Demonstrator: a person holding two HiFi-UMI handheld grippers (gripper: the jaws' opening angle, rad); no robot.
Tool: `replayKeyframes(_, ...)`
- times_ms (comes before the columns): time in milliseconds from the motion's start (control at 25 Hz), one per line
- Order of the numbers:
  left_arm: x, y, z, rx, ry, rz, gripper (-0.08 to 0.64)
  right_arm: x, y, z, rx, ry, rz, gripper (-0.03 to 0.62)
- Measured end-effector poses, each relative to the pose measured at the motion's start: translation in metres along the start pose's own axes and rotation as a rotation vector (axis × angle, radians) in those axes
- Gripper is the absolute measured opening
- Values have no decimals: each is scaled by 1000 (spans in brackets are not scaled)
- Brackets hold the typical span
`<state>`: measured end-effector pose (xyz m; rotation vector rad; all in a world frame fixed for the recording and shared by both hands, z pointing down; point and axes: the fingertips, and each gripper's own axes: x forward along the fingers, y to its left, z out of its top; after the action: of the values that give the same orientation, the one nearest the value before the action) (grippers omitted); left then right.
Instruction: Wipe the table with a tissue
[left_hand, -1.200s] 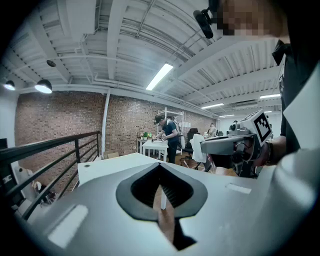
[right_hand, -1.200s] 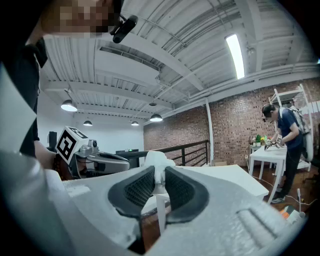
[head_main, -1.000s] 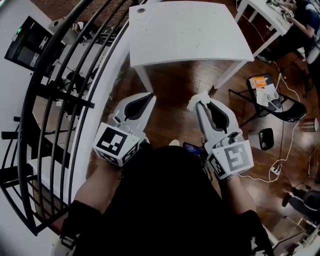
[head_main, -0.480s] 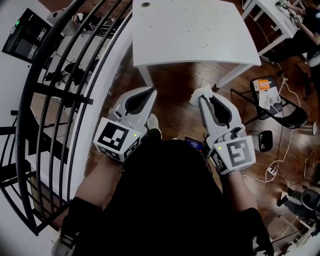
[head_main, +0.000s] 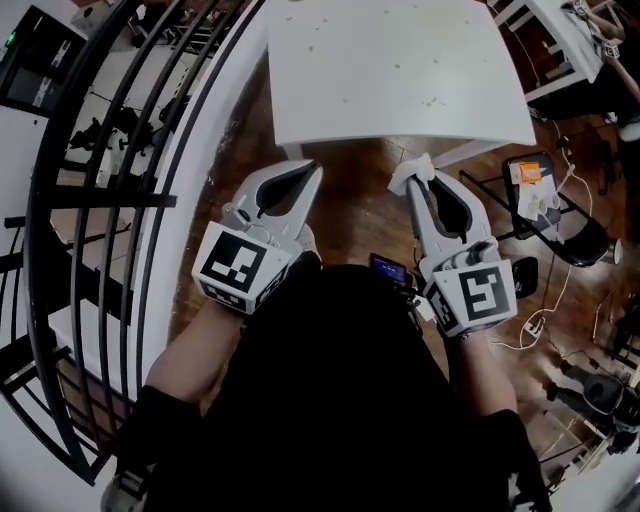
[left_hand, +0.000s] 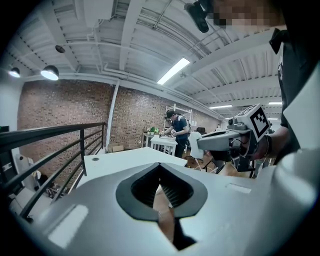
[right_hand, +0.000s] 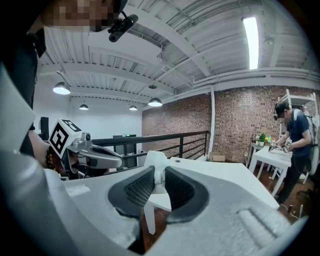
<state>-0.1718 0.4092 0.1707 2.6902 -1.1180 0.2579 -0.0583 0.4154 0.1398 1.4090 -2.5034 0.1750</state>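
Observation:
The white table (head_main: 400, 70) stands ahead of me on a wooden floor, with small crumbs (head_main: 432, 100) scattered on its top. My right gripper (head_main: 415, 180) hovers short of the table's near edge, shut on a white tissue (head_main: 403, 176) that bulges from its tip. The right gripper view shows the tissue (right_hand: 156, 161) pinched between the ribbed pads, with the table (right_hand: 220, 175) beyond. My left gripper (head_main: 309, 169) is level with it on the left, shut and holding nothing. In the left gripper view its jaws (left_hand: 160, 165) meet at the tip, the table (left_hand: 125, 161) behind them.
A curved black railing (head_main: 120, 200) runs down the left side, close to the table's left edge. At right, a folding chair (head_main: 555, 215) holds papers, with cables on the floor nearby. A person works at a second white table (right_hand: 272, 157) in the back.
The table has come nearer in the head view and fills more of the top. Both grippers have moved forward slightly toward its near edge, still shut, the right one still holding the tissue.

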Motion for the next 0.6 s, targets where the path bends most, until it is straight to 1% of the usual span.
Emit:
replayKeyframes(200, 8, 36, -10, -19, 20, -21, 12, 39, -2, -2, -25, 40, -28, 51)
replayKeyframes(360, 12, 51, -14, -29, 24, -24, 12, 62, -8, -1, -52, 63, -25, 51)
replayKeyframes(520, 4, 71, -18, -24, 32, -2, 12, 85, -4, 4, -69, 73, -16, 51)
replayKeyframes(600, 12, 78, -20, -26, 40, 6, 12, 98, -12, 2, -69, 81, -9, 51)
